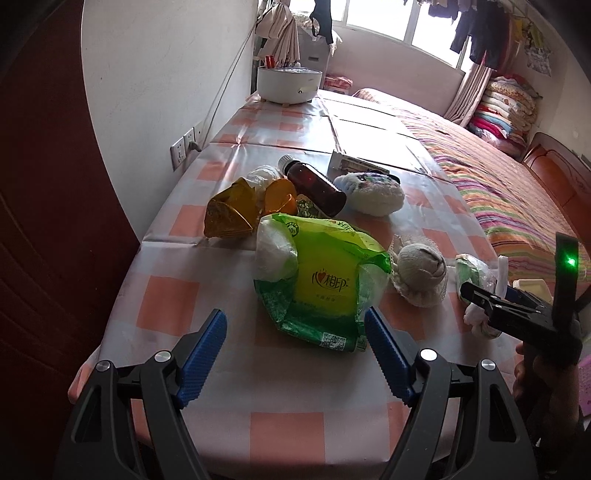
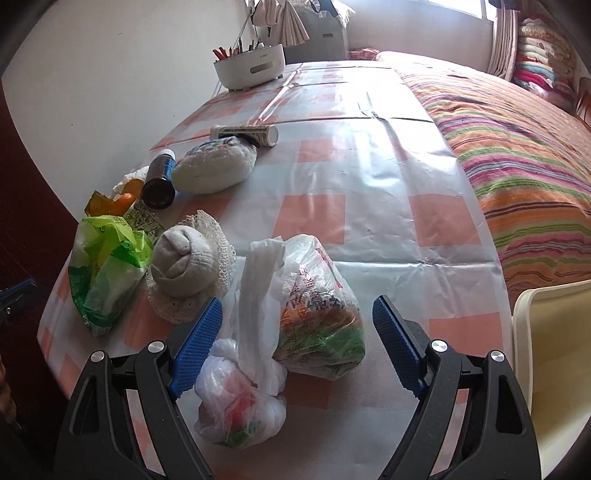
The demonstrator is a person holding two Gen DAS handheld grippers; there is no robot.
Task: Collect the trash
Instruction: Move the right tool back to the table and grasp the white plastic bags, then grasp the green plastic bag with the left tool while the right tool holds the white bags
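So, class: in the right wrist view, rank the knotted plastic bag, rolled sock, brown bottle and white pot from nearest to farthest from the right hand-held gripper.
1. Knotted plastic bag, between its fingers.
2. Rolled sock, left.
3. Brown bottle, farther left.
4. White pot, far end.

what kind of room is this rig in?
Most likely a lived-in bedroom at home. A bed with a striped blanket sits right beside the checked table, folded quilts are stacked in the corner, and laundry hangs at the window.
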